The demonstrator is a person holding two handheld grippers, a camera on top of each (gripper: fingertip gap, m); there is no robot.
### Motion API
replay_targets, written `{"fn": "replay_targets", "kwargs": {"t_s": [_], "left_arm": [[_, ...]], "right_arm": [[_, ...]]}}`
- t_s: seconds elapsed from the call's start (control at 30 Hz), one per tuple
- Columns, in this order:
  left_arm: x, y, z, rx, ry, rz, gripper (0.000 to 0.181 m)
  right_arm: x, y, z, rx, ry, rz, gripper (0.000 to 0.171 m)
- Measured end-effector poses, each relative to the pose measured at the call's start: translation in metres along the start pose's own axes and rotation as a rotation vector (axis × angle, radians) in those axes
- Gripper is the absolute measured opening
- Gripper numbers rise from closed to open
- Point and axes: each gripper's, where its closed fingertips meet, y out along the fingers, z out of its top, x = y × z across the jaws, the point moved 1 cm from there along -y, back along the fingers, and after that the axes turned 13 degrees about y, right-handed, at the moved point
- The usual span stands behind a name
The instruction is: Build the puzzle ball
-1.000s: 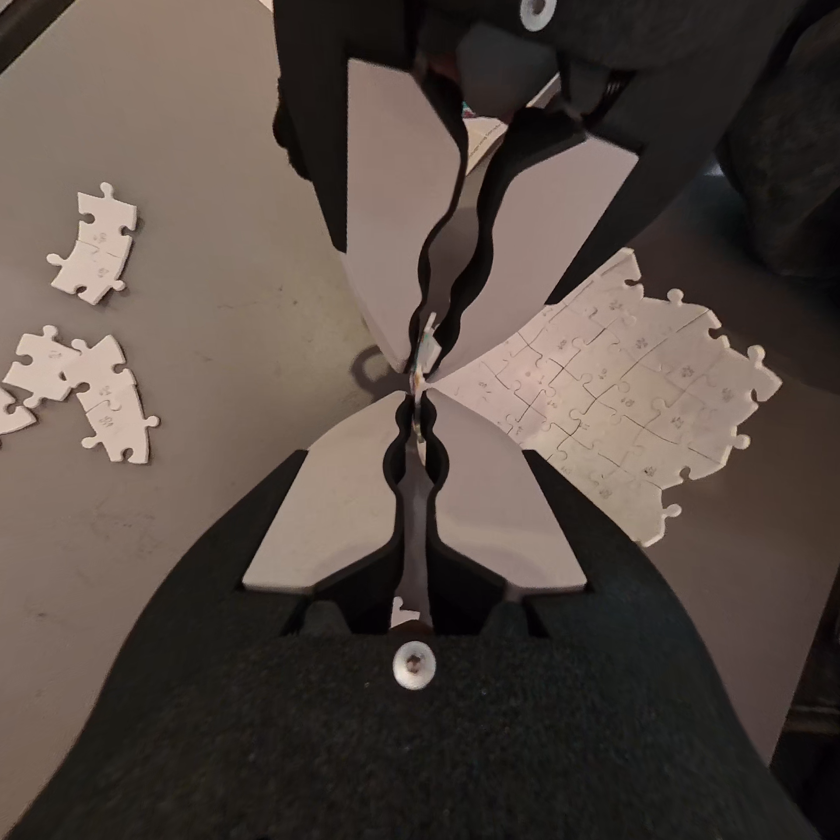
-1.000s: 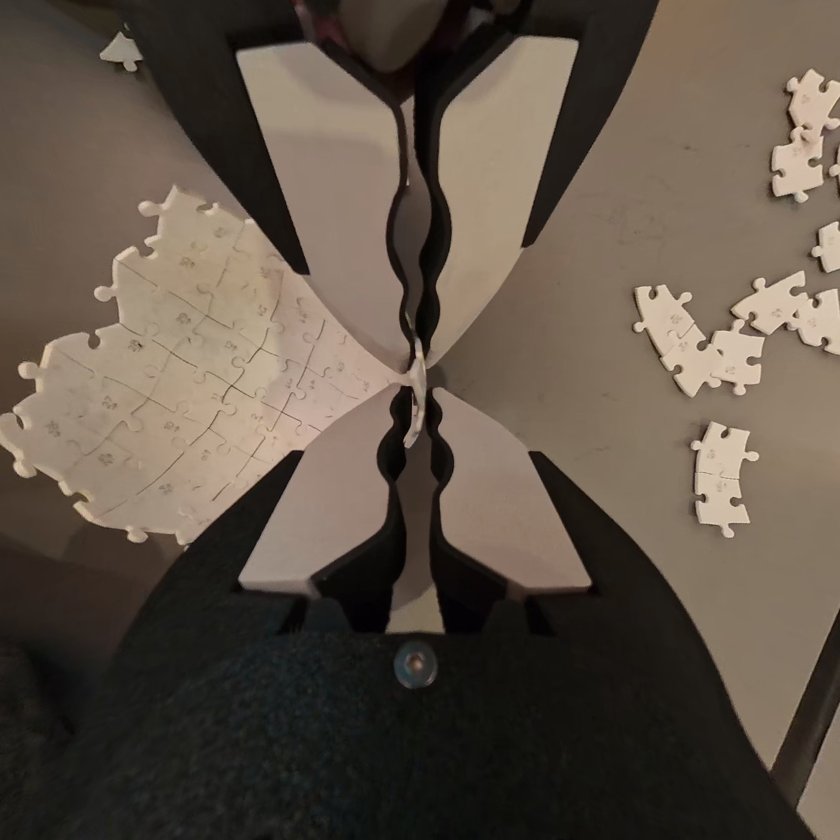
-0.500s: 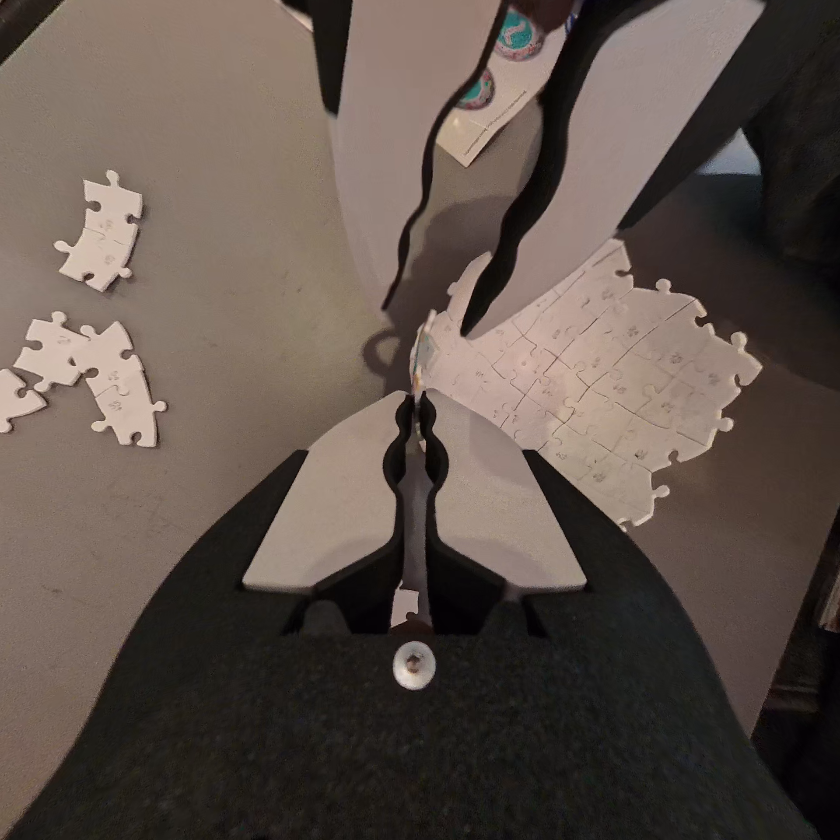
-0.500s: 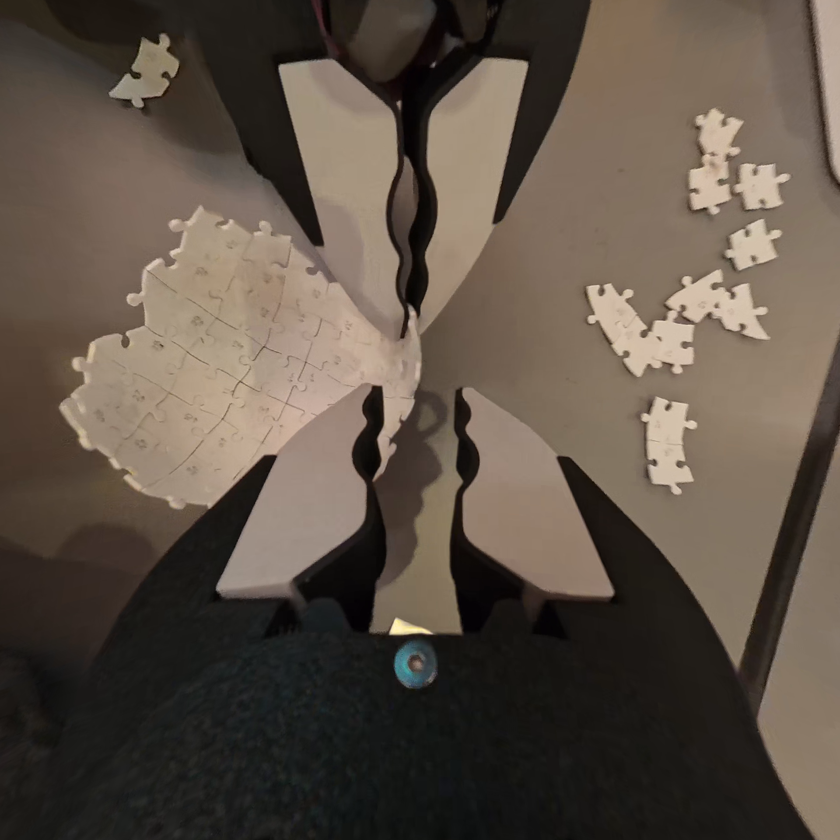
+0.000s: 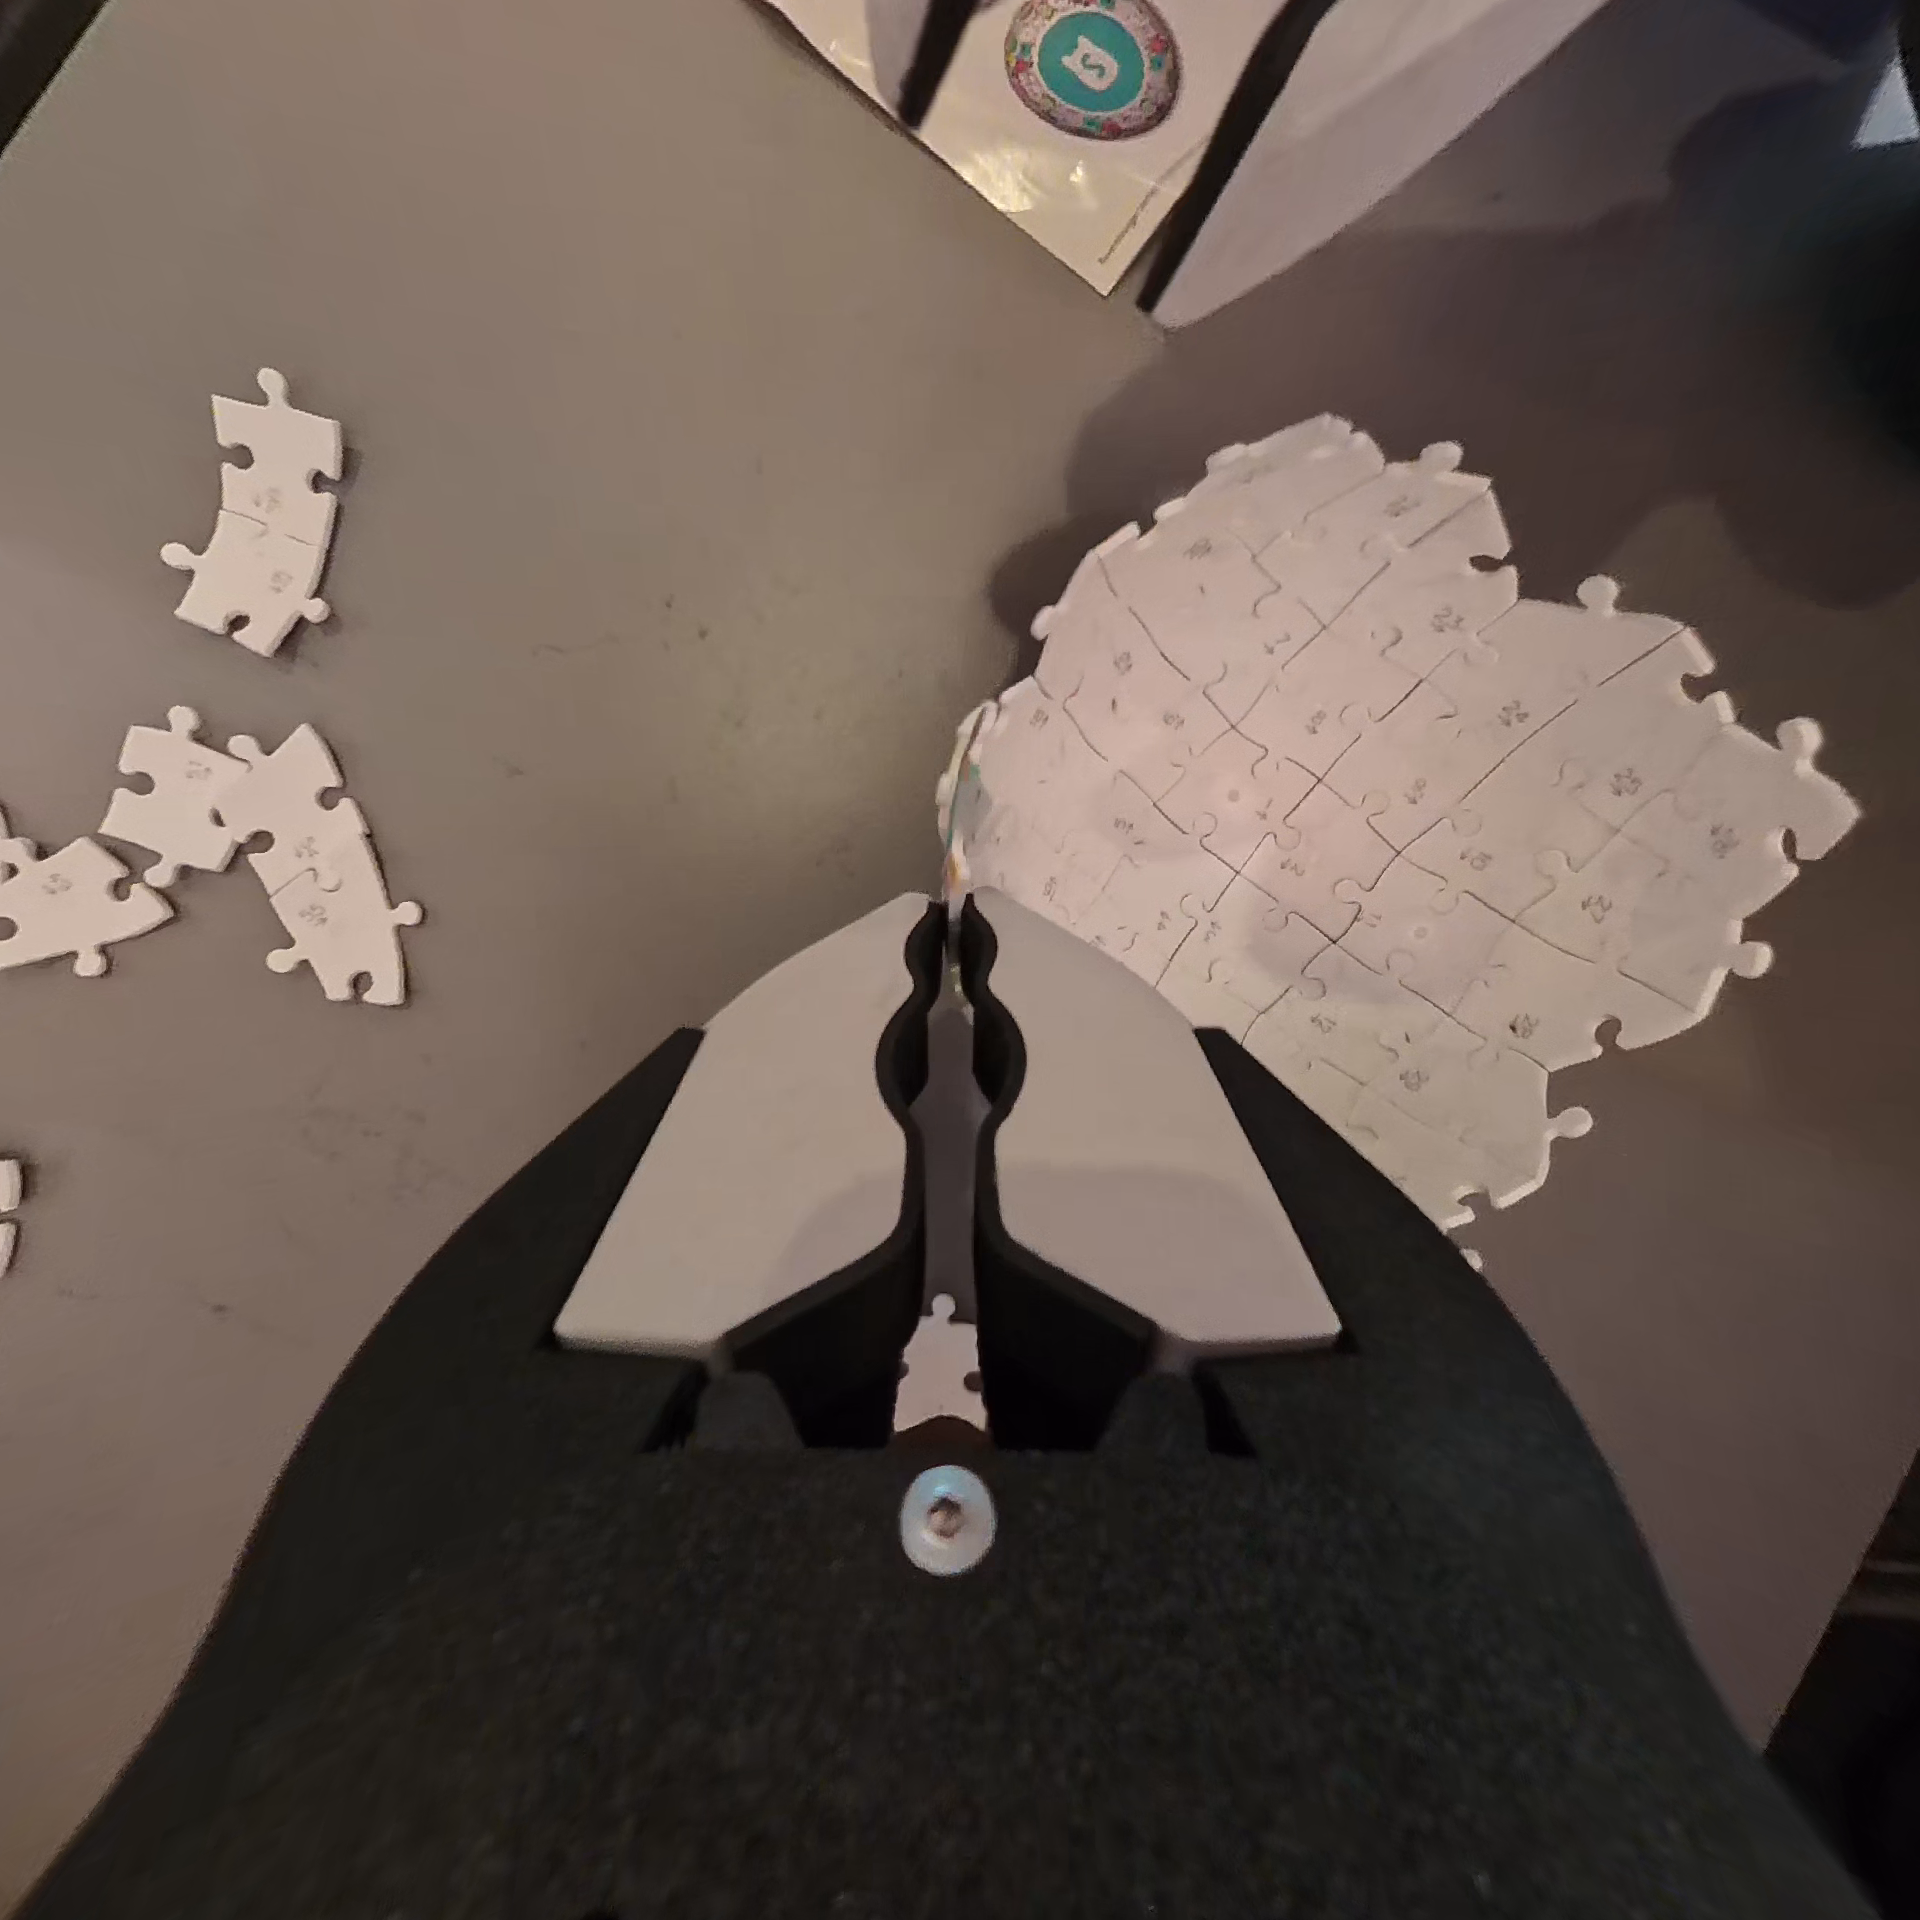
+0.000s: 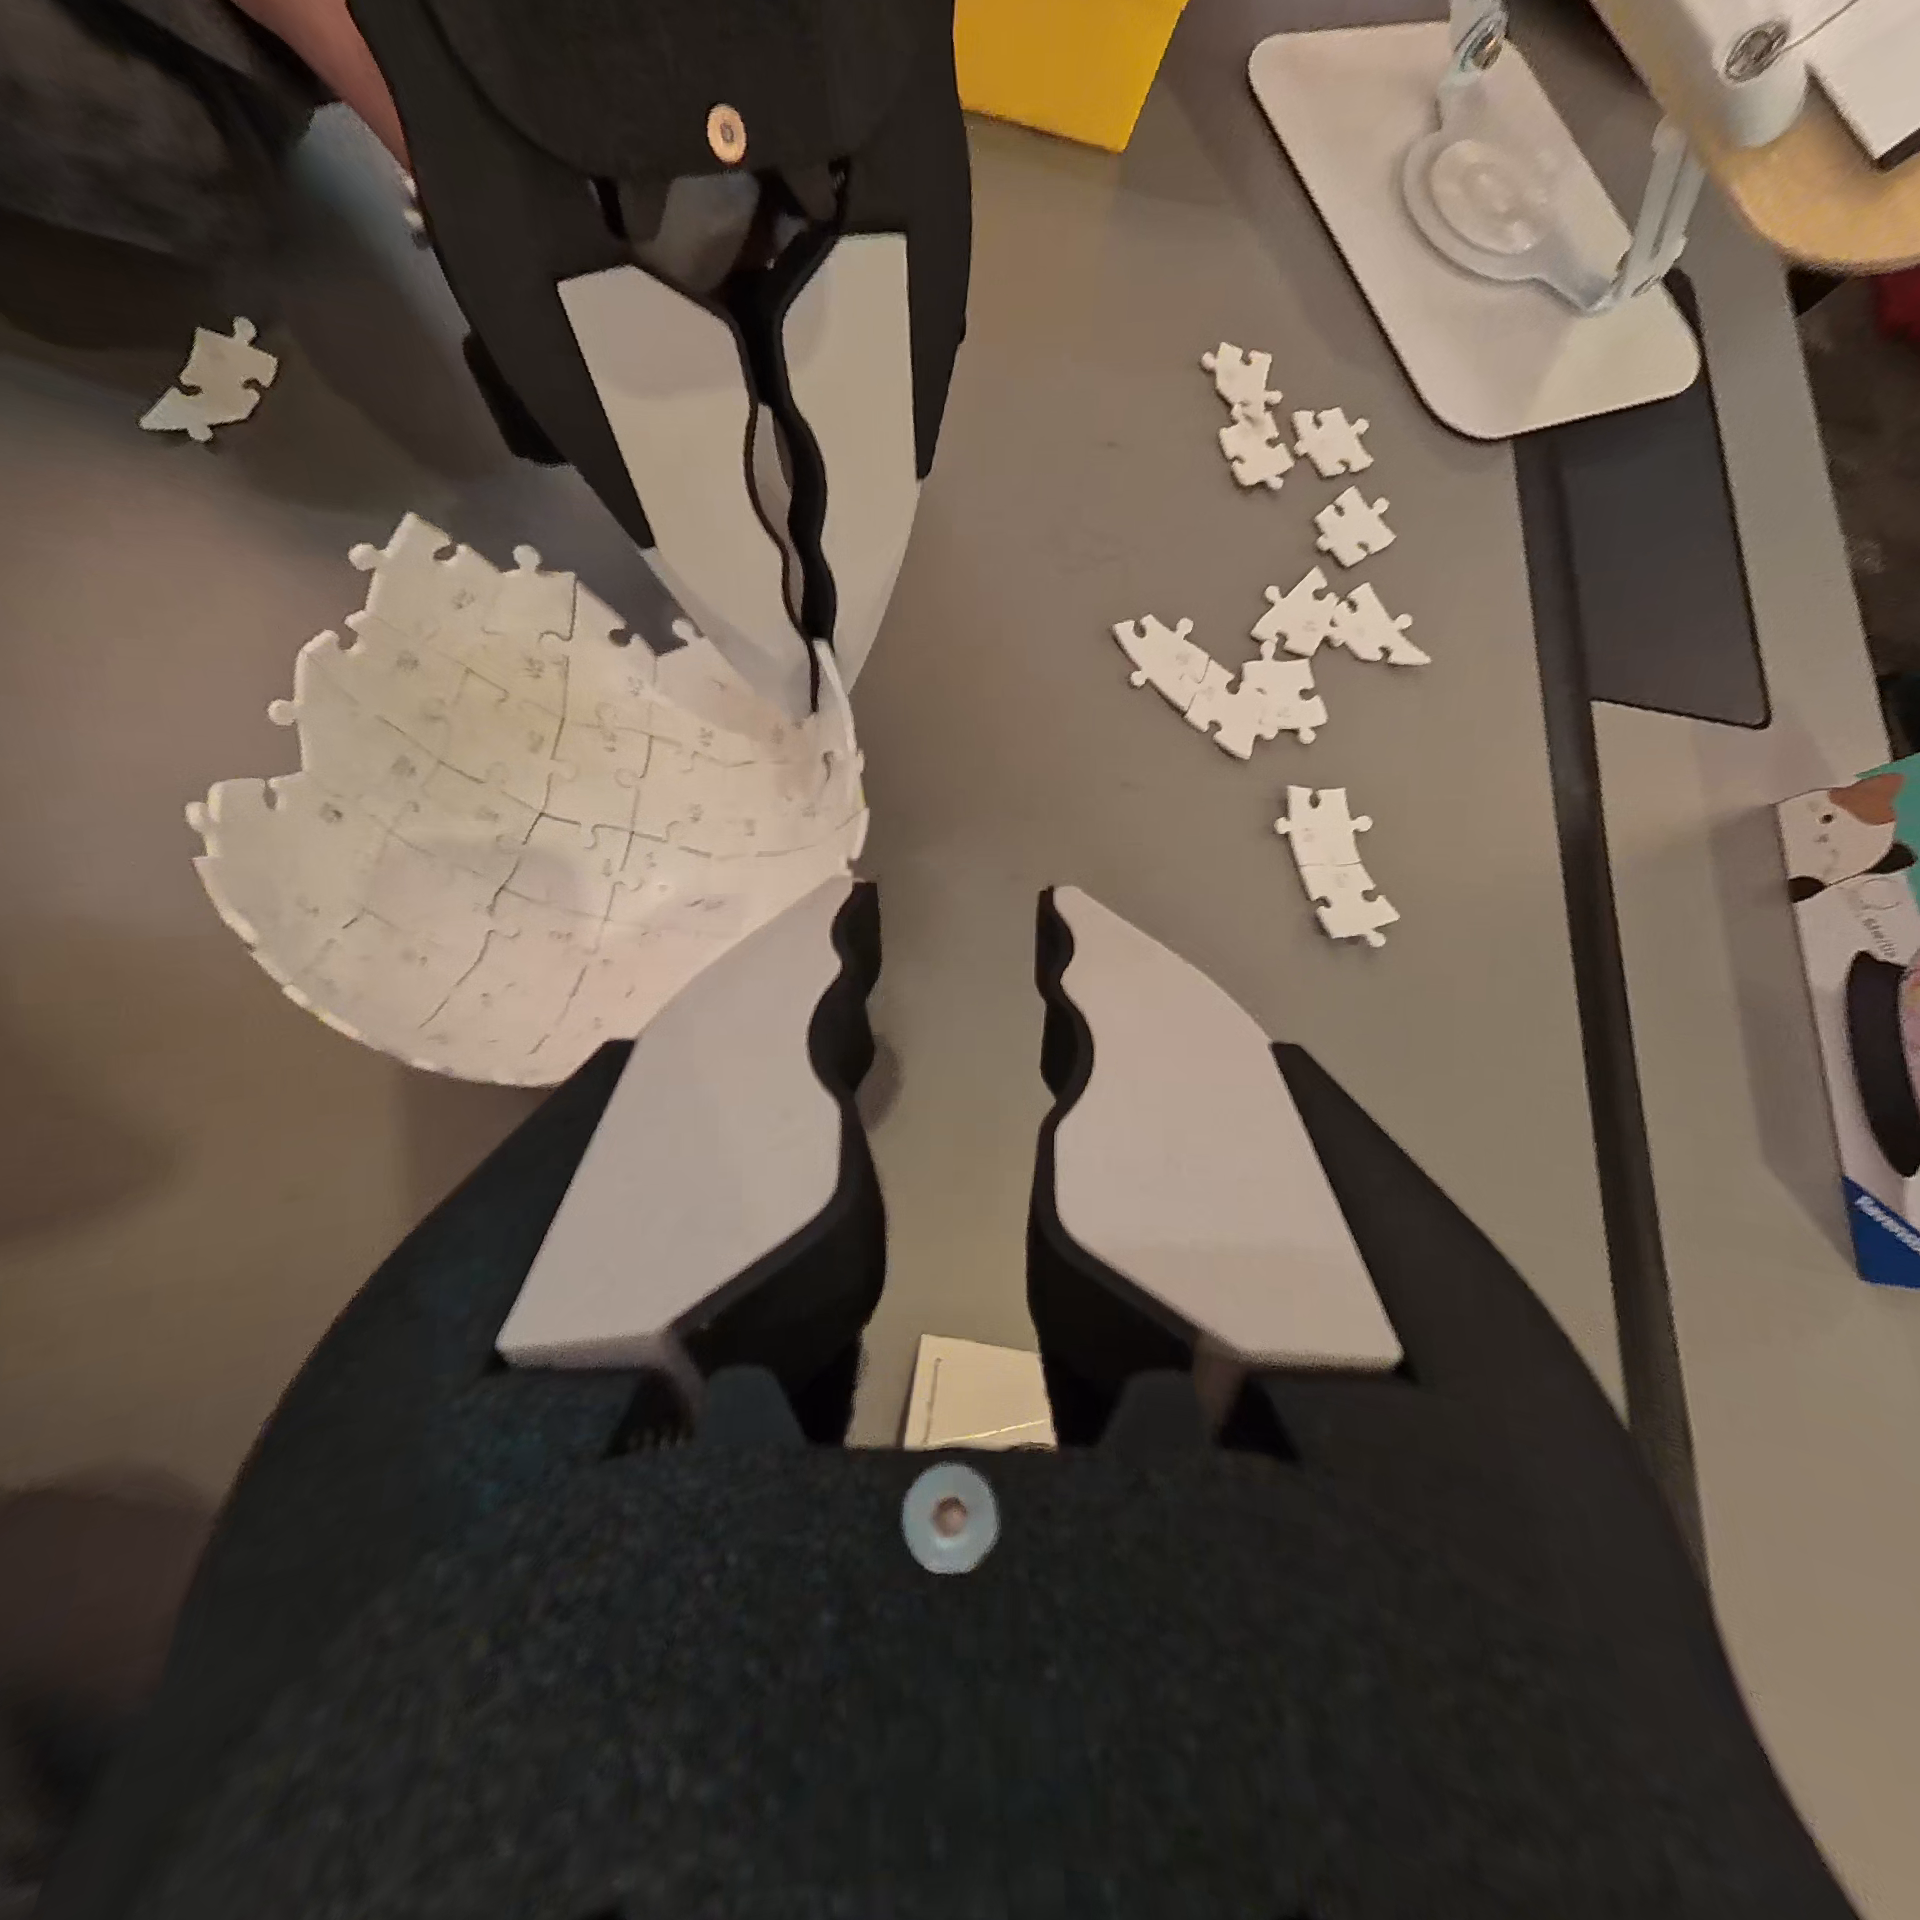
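Note:
The part-built puzzle ball (image 5: 1382, 831) is a curved white shell of joined pieces, its inner side facing up. My left gripper (image 5: 954, 909) is shut on the shell's left rim and holds it over the grey table. The shell (image 6: 520, 821) also shows in the right wrist view with the left gripper (image 6: 816, 665) clamped on its edge. My right gripper (image 6: 956, 904) is open and empty, just right of the shell and apart from it. Its fingers (image 5: 1278, 187) show at the top of the left wrist view. Loose white pieces (image 5: 275, 852) lie on the table to the left.
Several loose pieces (image 6: 1299, 644) lie right of the right gripper, and one piece (image 6: 213, 379) at far left. A printed leaflet (image 5: 1060, 114) lies at the back. A yellow box (image 6: 1060, 62), a white stand base (image 6: 1475, 239) and the puzzle box (image 6: 1870, 1018) stand around. The tips of one gripper are about 9 cm away from the tips of the other.
My right gripper let go of the shell's rim, opened wide and drew back from it. My left gripper kept its hold on the shell.

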Motion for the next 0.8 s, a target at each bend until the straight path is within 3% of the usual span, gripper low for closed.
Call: {"fn": "replay_targets", "kwargs": {"t_s": [0.5, 0.8], "left_arm": [[-0.003, -0.004, -0.004, -0.012, -0.038, -0.005, 0.002], [-0.004, -0.005, -0.005, -0.004, -0.07, -0.019, 0.002]], "right_arm": [[-0.012, 0.042, -0.002, -0.252, -0.019, 0.155, 0.029], [-0.02, 0.065, -0.002, -0.28, -0.054, 0.269, 0.017]]}}
